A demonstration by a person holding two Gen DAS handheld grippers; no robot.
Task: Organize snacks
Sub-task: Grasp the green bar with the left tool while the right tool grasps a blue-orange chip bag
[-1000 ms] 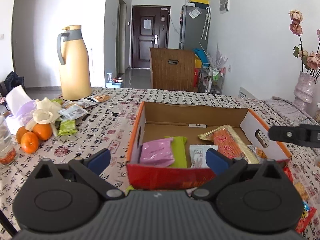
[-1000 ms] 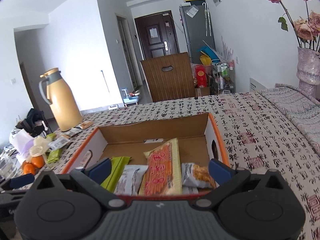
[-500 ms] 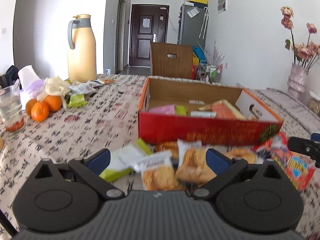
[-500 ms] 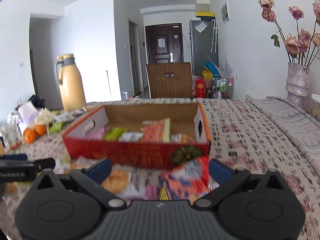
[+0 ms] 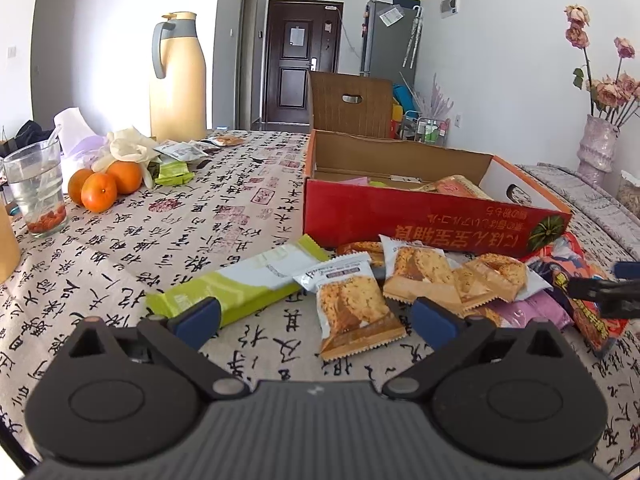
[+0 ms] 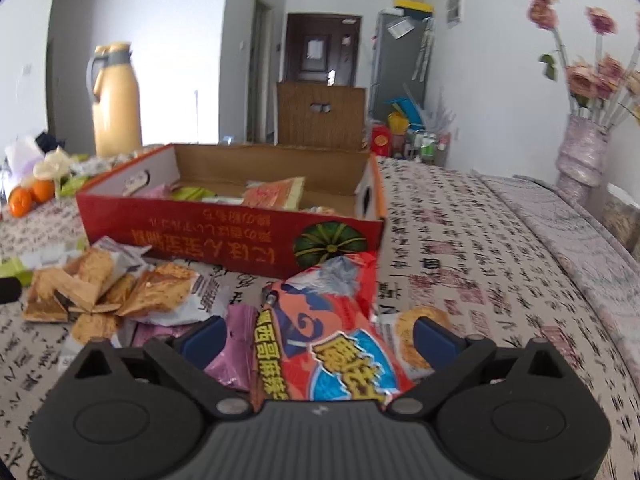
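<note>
The right gripper (image 6: pixel 316 334), jaws wide but just closing in, straddles the red snack bag (image 6: pixel 320 344) without pressing it; the bag lies on the tablecloth (image 6: pixel 480 264) before the box's (image 6: pixel 224 232) front right corner

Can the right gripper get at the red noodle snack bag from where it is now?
Probably yes. The red snack bag lies flat on the tablecloth between the right gripper's open fingers, which have just been closing; nothing covers it, and the pads do not yet press on it.
</note>
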